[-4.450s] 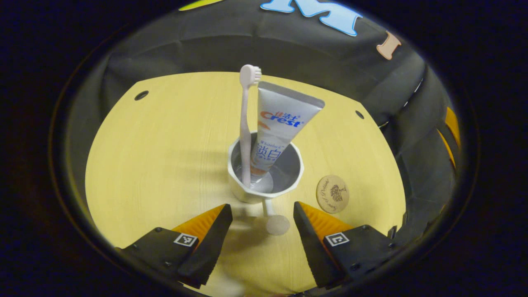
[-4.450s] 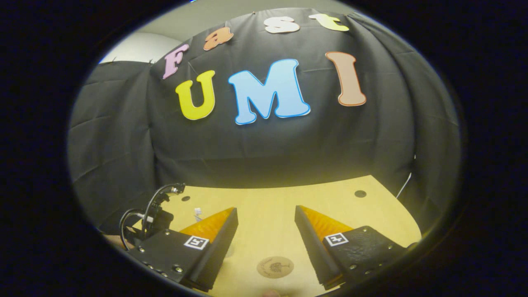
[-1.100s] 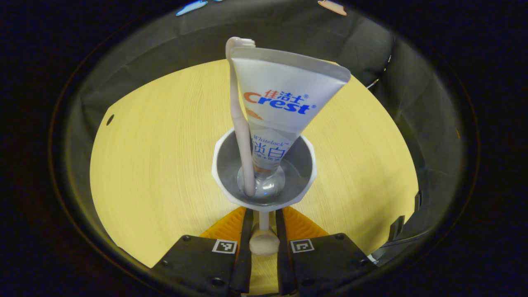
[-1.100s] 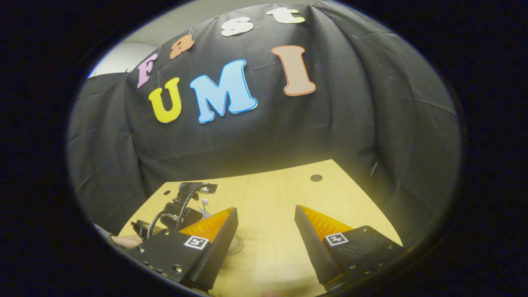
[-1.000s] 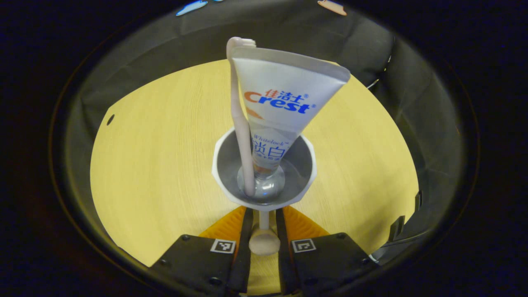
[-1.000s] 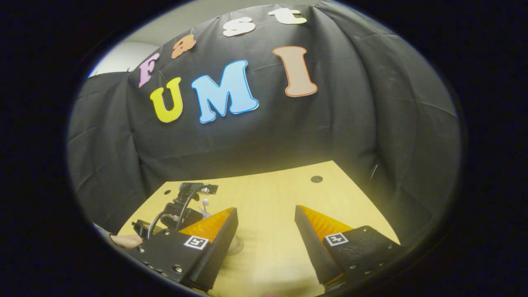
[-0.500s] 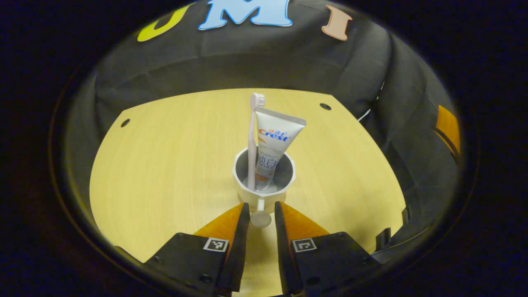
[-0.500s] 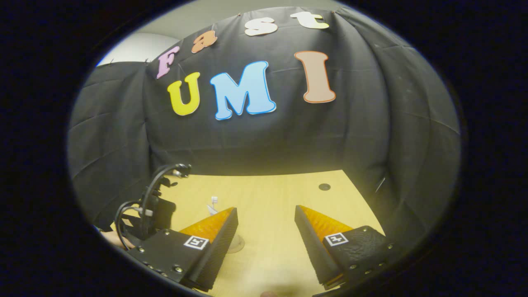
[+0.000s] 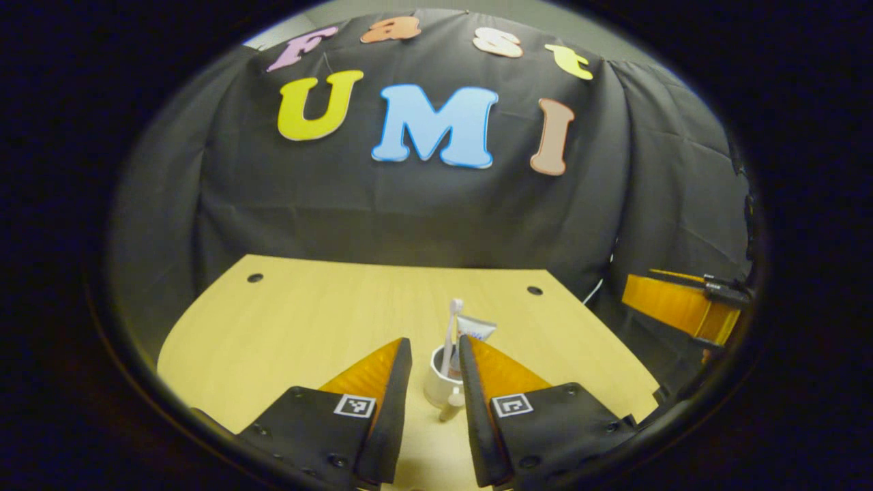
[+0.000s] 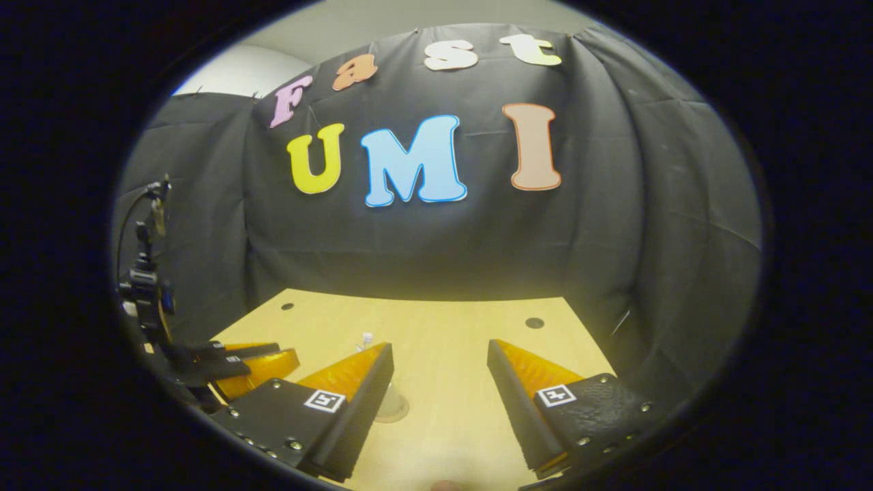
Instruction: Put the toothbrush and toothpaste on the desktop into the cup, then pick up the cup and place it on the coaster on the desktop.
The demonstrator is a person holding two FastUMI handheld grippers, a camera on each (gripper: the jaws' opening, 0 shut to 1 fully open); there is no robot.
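Lower centre of the left gripper view: small white plastic cup (image 9: 435,383) with a stub handle stands upright on the pale yellow wood-grain surface (image 9: 273,327). The pale pink toothbrush (image 9: 451,333) stands in it, head up. The white toothpaste tube (image 9: 476,329) is also in it, crimped end up and leaning toward frame right. Both items lie where the task wants them.

Coaster leg: not settled. In the right gripper view, a pale round edge (image 10: 395,409) shows low on the surface, just right of that gripper's left-hand finger, below the toothbrush tip. I cannot tell whether it is the coaster or the foot of the cup. Judgement: the cup may be resting on the coaster or directly on the surface.

Left hand-held gripper (image 9: 434,344): fingers a narrow gap apart, not pressed together. The cup and its handle sit in that gap in the picture but farther off. The fingers appear clear of them and hold nothing.

Right hand-held gripper (image 10: 440,354): fingers spread wide with bare surface between them. It holds and touches nothing. The left tool's body shows at lower left of this view.
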